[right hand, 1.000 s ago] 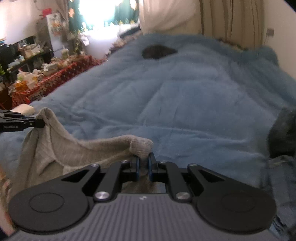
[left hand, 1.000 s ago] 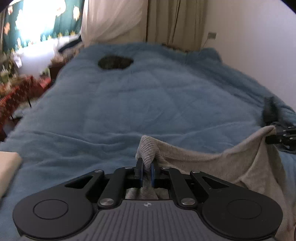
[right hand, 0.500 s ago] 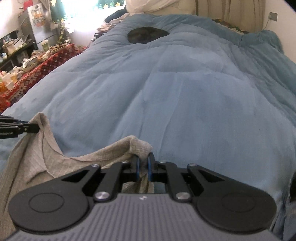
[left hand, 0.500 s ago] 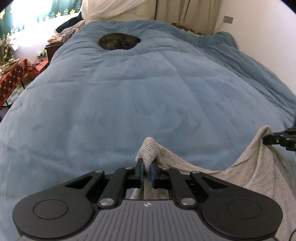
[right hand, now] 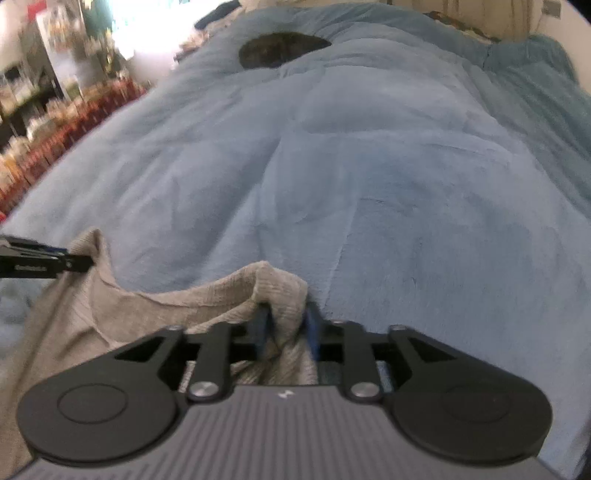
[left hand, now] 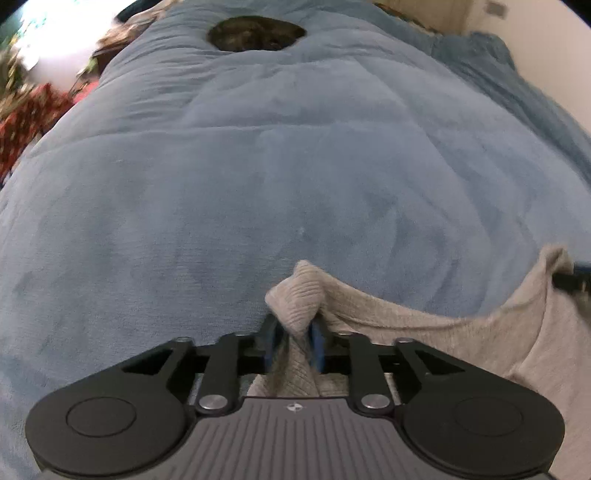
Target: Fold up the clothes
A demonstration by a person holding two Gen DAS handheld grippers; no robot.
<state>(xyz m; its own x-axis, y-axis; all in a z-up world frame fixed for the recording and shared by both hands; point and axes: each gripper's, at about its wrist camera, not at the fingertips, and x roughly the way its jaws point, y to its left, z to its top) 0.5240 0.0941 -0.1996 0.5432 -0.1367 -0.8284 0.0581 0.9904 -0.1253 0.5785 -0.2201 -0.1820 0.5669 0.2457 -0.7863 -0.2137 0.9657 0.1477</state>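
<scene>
Item: grey knit garment [left hand: 424, 325], ribbed weave, soft and limp. Location: near edge of the bed, held up between two claws, its upper hem slung in a shallow sag above the blue plush blanket [left hand: 258, 184].

Left claw [left hand: 293, 341]: clamped on a bunched corner of the garment, a tuft of knit standing proud past the blue pads. Right claw [right hand: 284, 332]: clamped likewise on the opposite corner; cloth fills the gap between its fingers. Each claw shows at the edge of the other's view, pinching its end of the hem.

Handling, judged: light, no stiffness, drapes wherever unsupported; knit likely stretches under pull and slides little on the plush. Best held at corners or hem ends, as now, kept apart enough to stop the middle sagging. Risk: a thin pinch may slip if tugged sideways.

Also present: dark round shape [left hand: 256, 33] on the far end of the bed, too blurred to identify; red patterned cloth [right hand: 55, 147] with clutter at far left.
</scene>
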